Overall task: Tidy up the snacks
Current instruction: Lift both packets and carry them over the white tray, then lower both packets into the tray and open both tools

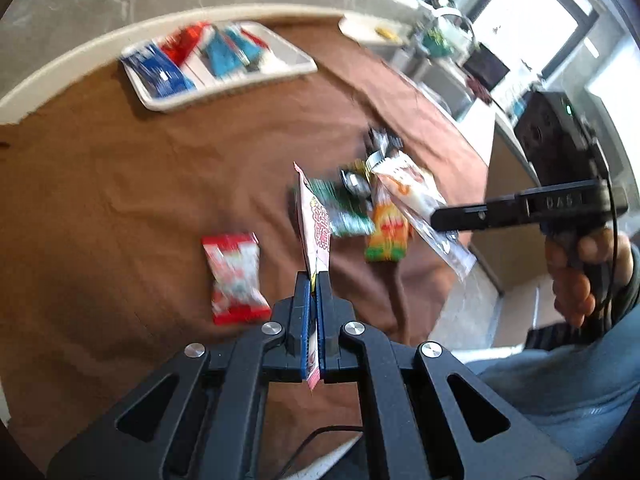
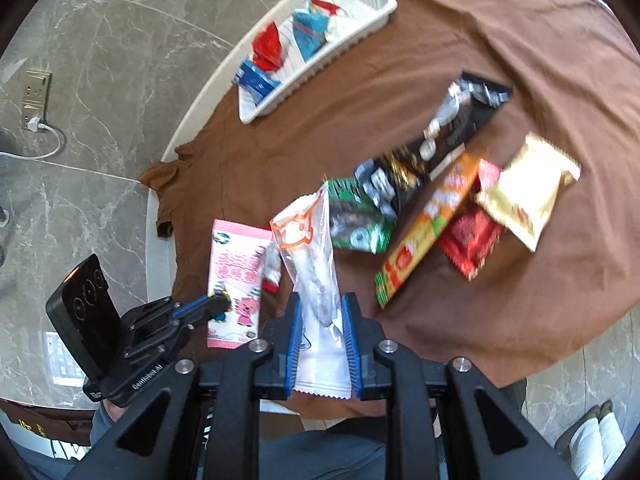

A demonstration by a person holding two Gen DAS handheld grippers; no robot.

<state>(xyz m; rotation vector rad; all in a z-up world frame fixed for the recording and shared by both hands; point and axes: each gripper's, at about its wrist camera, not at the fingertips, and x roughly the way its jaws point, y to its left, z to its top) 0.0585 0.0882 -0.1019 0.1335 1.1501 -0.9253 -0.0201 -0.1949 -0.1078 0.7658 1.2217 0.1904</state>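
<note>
Your left gripper (image 1: 314, 280) is pinching a thin pink packet (image 2: 236, 280) edge-on, jaws pressed almost together on it. Your right gripper (image 2: 320, 308) is clamping a clear white sleeve (image 2: 316, 276) lengthwise between its blue pads. Just ahead of the right gripper, a green pack (image 2: 356, 216), an orange bar (image 2: 424, 232) and a black bar (image 2: 436, 136) are lying crowded together. Bare brown cloth (image 2: 320, 128) is stretching beyond them toward the white tray (image 2: 356, 40), sitting near the table's rim.

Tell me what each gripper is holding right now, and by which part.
Left gripper: flat pink snack packet, pinched at one end. Right gripper: long clear-and-white snack pouch, clamped across its lower half.
</note>
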